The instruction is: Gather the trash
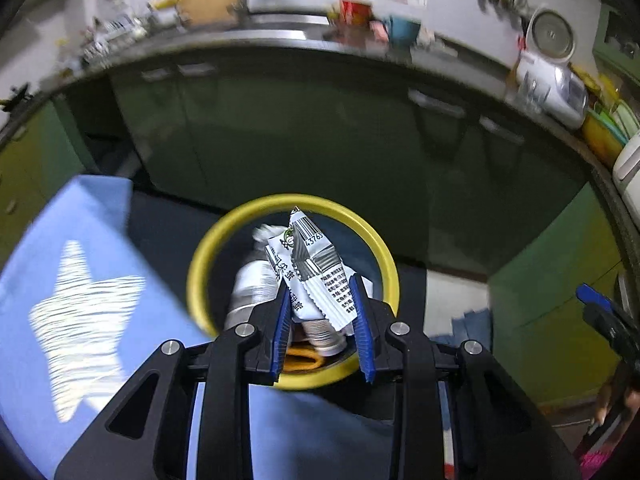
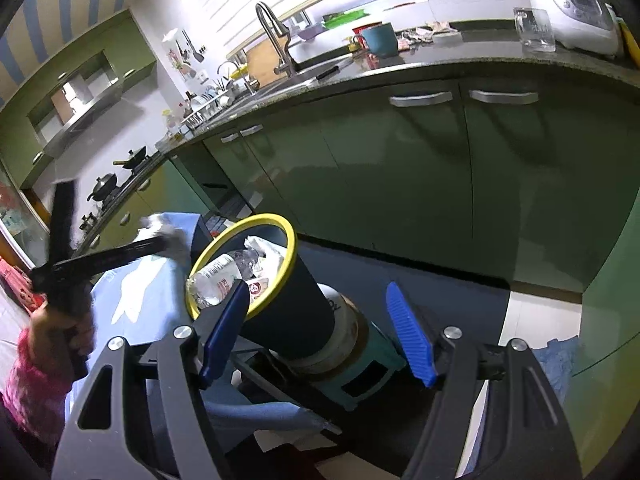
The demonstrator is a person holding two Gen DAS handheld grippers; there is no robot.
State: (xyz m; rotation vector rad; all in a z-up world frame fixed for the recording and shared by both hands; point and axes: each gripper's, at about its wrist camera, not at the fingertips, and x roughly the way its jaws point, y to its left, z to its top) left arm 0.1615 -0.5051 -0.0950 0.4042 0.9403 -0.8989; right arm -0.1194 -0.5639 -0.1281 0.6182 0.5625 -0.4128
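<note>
Left gripper (image 1: 322,312) seen clamped on crumpled white wrapper (image 1: 316,268); wrapper held directly above bin (image 1: 200,264), yellow-rimmed, dark-walled; bottle (image 1: 250,292) seen lying inside bin, under wrapper; blue cloth (image 1: 80,280) spread left of claw; right gripper (image 2: 322,330) spread wide, nothing between fingers; bin (image 2: 304,304) tilted just ahead of it, left of centre; hand (image 2: 60,332) gripping left tool seen at far left.

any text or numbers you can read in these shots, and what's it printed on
"43763": beside the barcode on the white wrapper held in the left gripper over the yellow-rimmed bin.
Wrapper's other print: Chinese characters, too small and creased to read.
Label on the plastic bottle in the bin: too blurred.
Rice cooker panel: too small.
</note>
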